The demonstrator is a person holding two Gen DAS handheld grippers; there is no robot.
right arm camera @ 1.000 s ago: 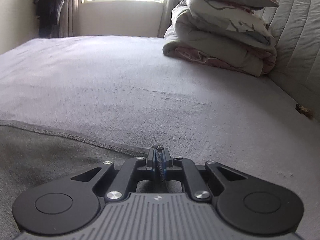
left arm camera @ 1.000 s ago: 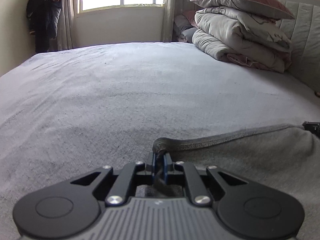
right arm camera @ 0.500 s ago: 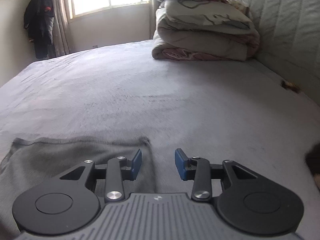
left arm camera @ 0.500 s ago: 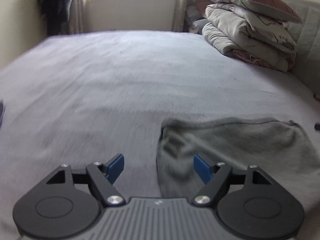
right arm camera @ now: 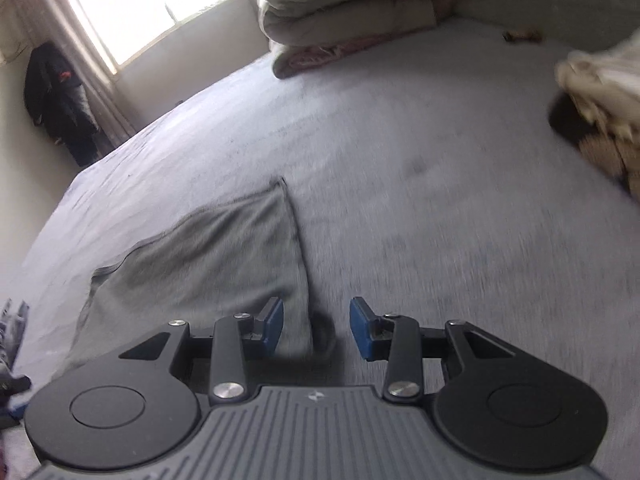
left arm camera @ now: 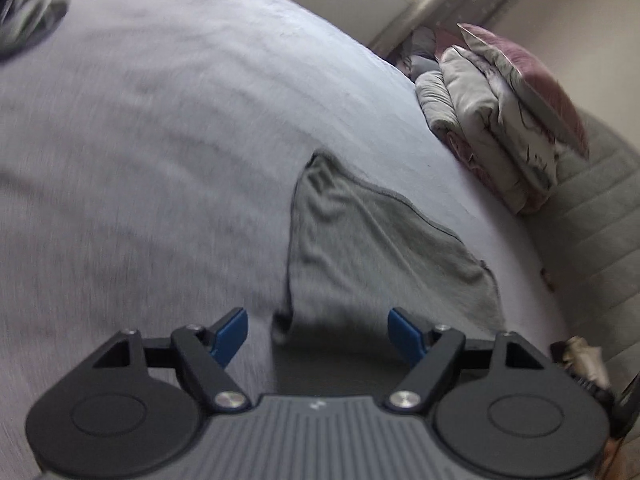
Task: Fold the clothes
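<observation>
With both corners let go, left gripper (left arm camera: 318, 330) gapes wide, right gripper (right arm camera: 317, 328) narrower, nothing between either's blue pads; jaws have just been opening. Grey garment (left arm camera: 372, 248) lies flat on the bed (left arm camera: 160, 140), just ahead, likely set down after a fold

- Daylit from a window (right arm camera: 132, 12), blown out to pure white in the right wrist view.
- Soft, dim indoor light elsewhere; faint shadow under both views' black gripper bodies.
- Heavy motion blur across the bedsheet (left arm camera: 160, 160), streaked toward the edges in both views.
- Strong fisheye bending: bed (right arm camera: 440, 160) bulging, walls tilted, dark corners at frame edges.
- Smeared, unreadable shapes at far left and right margins.
</observation>
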